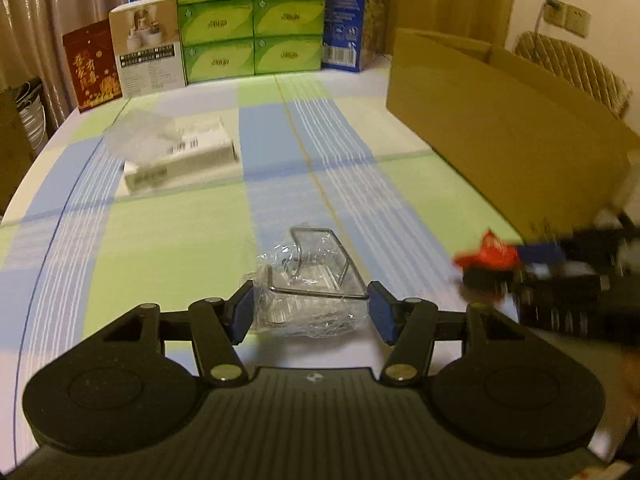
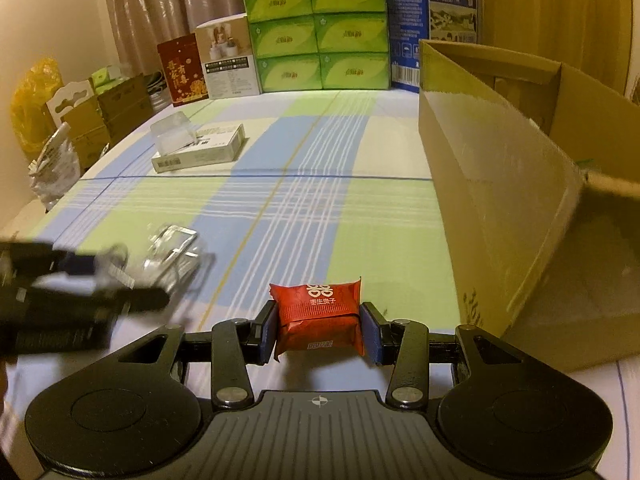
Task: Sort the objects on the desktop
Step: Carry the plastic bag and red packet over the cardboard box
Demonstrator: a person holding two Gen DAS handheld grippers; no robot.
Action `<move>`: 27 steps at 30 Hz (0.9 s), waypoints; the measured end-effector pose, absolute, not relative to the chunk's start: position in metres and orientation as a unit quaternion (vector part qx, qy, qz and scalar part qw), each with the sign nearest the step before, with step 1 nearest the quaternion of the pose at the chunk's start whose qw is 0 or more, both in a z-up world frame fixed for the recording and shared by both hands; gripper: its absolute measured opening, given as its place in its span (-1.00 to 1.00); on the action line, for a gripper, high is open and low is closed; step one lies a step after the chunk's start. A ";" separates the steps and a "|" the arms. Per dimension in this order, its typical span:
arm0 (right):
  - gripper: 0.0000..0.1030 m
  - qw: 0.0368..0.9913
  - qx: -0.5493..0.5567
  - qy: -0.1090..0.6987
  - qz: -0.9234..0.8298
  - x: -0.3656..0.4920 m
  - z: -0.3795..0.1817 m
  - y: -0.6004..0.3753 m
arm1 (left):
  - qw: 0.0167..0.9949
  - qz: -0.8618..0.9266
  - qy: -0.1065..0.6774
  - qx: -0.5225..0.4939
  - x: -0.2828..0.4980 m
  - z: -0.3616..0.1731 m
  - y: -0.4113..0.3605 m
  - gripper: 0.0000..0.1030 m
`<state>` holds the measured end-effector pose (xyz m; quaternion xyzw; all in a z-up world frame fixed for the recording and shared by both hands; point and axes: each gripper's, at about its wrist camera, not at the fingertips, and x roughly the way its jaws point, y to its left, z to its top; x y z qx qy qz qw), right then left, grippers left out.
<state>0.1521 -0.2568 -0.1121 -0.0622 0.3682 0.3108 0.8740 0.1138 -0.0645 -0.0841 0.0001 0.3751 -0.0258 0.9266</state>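
Nearest: left gripper half open, blue pads pressed against a clear plastic packet with a bent metal frame inside; packet held just above the cloth. Right gripper narrowly set, pads clamped on both sides of a red sachet with white lettering (held clear of the surface, as far as the right wrist view shows). The two grippers sit side by side, each blurred in the other's view.

Surface: tablecloth in green, blue and cream plaid, flat.

Right side: open cardboard box, flaps up, standing on the cloth near the right gripper.

Mid-table, left: flat white carton with a clear plastic container resting on it.

Far edge: stacked green tissue packs, blue milk carton, white product box, red gift box. Behind, beige curtains. Off the table's left, brown cartons and a yellow bag.
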 end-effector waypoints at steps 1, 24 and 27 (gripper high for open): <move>-0.21 0.874 -0.061 0.368 0.311 0.151 -0.112 -0.256 | 0.928 -0.026 0.373 -0.002 0.105 -0.087 -0.065 0.05; -0.21 0.894 -0.057 0.323 0.305 0.106 -0.079 -0.280 | 0.943 -0.022 0.332 -0.016 0.057 -0.068 -0.086 0.04; -0.21 0.897 -0.053 0.318 0.301 0.098 -0.073 -0.286 | 0.943 -0.022 0.330 -0.022 0.052 -0.064 -0.091 0.04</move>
